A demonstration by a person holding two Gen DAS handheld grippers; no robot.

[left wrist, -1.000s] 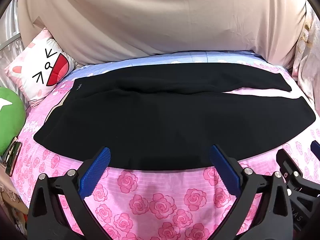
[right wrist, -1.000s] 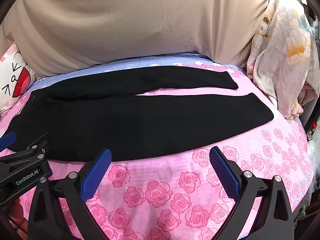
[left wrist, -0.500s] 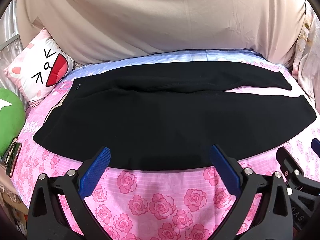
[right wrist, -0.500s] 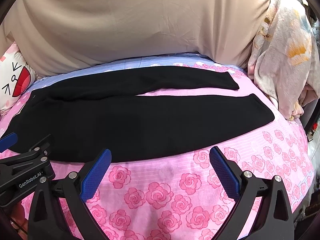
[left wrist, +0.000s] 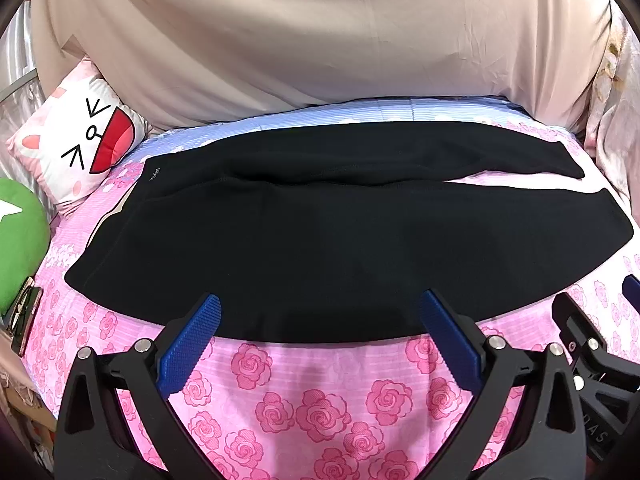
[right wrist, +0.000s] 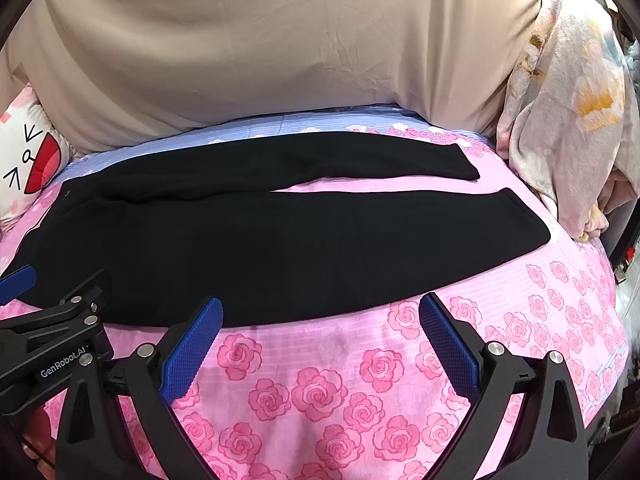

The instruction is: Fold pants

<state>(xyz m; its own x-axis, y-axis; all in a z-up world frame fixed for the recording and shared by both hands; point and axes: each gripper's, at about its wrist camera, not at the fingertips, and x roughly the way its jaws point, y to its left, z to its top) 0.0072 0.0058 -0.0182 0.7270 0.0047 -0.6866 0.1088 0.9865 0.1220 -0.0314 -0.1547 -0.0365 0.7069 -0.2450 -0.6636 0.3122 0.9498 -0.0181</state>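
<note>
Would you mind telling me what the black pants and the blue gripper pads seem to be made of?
The black pants look like a soft matte knit, perhaps fleece: no sheen, gentle folds. The blue pads on the right gripper look like moulded rubber or plastic, judging by their fine cross-hatched texture.

A bed is covered by a pink sheet printed with roses, which gives way to a pale blue striped band at the far edge. Behind it, a creased beige cloth is hung. A white cushion with a cartoon face and a green plush cushion are propped at the left; a floral pastel blanket is heaped at the right.
</note>
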